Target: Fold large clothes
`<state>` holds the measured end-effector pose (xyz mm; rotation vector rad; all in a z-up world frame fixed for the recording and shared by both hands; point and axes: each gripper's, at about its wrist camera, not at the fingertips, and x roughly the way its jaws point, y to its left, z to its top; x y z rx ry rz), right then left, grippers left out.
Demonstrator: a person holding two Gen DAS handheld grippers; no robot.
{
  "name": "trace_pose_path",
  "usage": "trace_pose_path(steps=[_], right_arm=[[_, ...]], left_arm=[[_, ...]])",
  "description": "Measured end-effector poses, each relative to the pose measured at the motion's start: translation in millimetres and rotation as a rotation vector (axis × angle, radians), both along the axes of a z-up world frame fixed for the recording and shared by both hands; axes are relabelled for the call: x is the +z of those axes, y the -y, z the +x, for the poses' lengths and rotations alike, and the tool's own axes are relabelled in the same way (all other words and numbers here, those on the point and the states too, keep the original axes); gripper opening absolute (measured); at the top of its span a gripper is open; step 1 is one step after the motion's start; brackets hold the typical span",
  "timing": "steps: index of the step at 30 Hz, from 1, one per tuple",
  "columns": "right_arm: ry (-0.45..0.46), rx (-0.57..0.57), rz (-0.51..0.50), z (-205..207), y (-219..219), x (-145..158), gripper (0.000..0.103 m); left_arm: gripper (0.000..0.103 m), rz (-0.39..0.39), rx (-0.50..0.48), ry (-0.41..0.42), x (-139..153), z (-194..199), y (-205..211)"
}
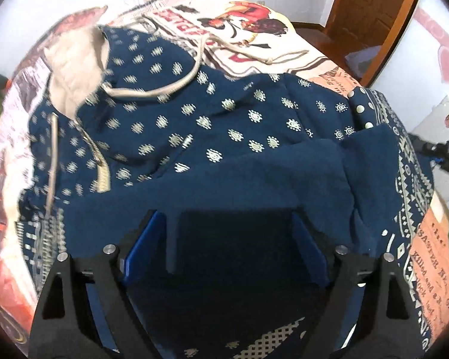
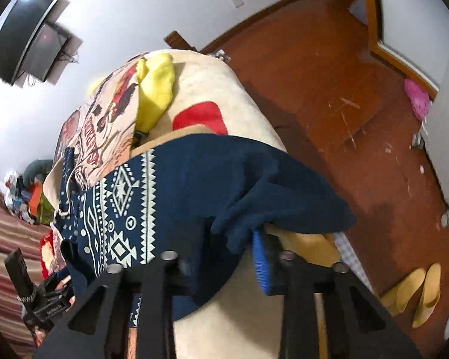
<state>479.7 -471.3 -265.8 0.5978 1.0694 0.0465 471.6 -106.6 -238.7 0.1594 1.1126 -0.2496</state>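
A large navy hoodie (image 1: 212, 137) with small gold motifs, a cream-lined hood (image 1: 74, 68) and cream drawstrings lies spread on the bed. Its patterned band also shows in the right wrist view (image 2: 125, 209). My left gripper (image 1: 227, 239) hovers just over the plain navy cloth near me, its blue pads wide apart and nothing between them. My right gripper (image 2: 224, 245) is at the bed's edge, its jaws spread, with a navy sleeve (image 2: 269, 197) draped over and between the fingers; the left finger is hidden by cloth.
The bed carries a printed blanket (image 1: 248, 30) with a cartoon figure and a cream cover (image 2: 218, 83). A yellow garment (image 2: 155, 89) lies at its far end. Wooden floor (image 2: 329, 89), yellow slippers (image 2: 416, 287) and a door frame are to the right.
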Motion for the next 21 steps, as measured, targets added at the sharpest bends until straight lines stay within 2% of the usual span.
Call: trace_pose_path(steps=[4,13,17,21], right_arm=[[0.074,0.03,-0.038,-1.2,-12.4,25.1,0.009],[0.308,0.114,-0.102,-15.2,-58.9,119.2,0.008],[0.405,0.182,-0.089,-22.9,-96.4,159.4,0.007],[0.465,0.281,-0.087,-27.8,-148.3,183.0,0.007]], left_arm=[[0.087,0.03,-0.014,0.086,23.4,-15.8,-2.6],[0.087,0.023,-0.008,0.249,83.3,-47.7,-24.7],[0.087,-0.013,0.024,0.288,104.6,-62.9,-46.9],[0.087,-0.026,0.058,0.322,116.8,-74.9,-69.4]])
